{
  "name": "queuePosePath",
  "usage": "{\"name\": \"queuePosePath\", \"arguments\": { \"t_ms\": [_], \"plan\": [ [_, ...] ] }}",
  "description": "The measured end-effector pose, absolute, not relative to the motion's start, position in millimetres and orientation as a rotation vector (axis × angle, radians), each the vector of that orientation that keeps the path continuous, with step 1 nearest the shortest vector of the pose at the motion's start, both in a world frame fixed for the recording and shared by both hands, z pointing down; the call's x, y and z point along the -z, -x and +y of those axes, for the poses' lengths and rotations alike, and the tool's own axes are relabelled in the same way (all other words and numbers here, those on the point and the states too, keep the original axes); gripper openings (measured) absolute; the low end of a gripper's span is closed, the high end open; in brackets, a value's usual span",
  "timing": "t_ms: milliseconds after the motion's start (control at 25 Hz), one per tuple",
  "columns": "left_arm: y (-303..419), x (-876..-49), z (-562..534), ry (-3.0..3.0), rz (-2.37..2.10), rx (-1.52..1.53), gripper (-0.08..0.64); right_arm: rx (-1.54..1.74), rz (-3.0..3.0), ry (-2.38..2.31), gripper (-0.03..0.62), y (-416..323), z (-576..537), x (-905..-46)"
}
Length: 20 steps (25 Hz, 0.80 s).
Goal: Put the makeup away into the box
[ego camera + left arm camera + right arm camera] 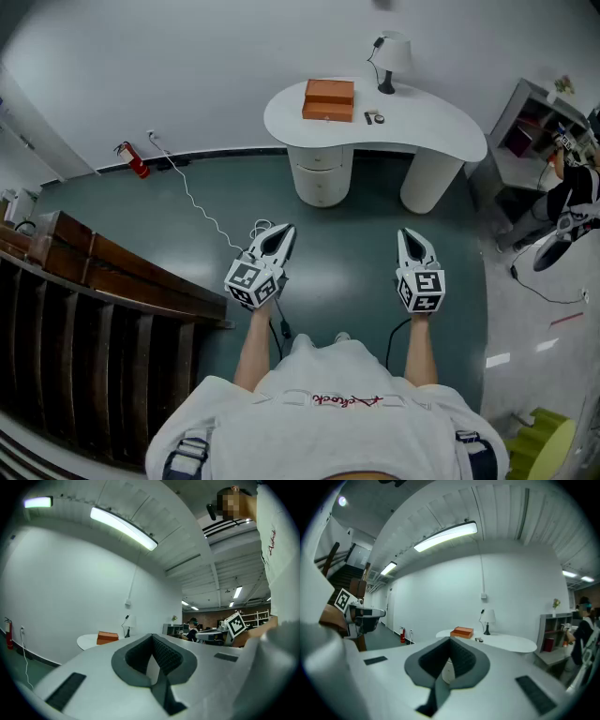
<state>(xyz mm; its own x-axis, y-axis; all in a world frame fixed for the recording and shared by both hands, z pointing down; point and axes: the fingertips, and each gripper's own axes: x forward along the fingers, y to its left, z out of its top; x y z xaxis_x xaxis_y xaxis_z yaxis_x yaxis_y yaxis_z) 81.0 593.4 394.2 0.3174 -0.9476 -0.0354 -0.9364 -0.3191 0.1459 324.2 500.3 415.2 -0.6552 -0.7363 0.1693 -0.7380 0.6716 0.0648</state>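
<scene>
An orange box lies closed on a white curved table across the room, with small dark makeup items just right of it. The box also shows far off in the left gripper view and the right gripper view, where the makeup items lie beside it. My left gripper and right gripper are held side by side over the floor, well short of the table. Both are shut with nothing between the jaws, as each gripper's own view shows: left, right.
A white lamp stands at the back of the table. A red fire extinguisher and a white cable are by the left wall. A dark wooden stair rail is at my left, and a shelf and a person at the right.
</scene>
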Motion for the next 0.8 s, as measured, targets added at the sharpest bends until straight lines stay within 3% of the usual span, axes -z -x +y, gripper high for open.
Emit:
{"name": "queuePosePath", "arguments": {
  "t_ms": [800],
  "plan": [
    [-112, -415, 585, -2.438, -1.747, 0.151, 0.009, -0.110, -2.712, -1.175, 0.020, -340, 495, -442]
  ]
}}
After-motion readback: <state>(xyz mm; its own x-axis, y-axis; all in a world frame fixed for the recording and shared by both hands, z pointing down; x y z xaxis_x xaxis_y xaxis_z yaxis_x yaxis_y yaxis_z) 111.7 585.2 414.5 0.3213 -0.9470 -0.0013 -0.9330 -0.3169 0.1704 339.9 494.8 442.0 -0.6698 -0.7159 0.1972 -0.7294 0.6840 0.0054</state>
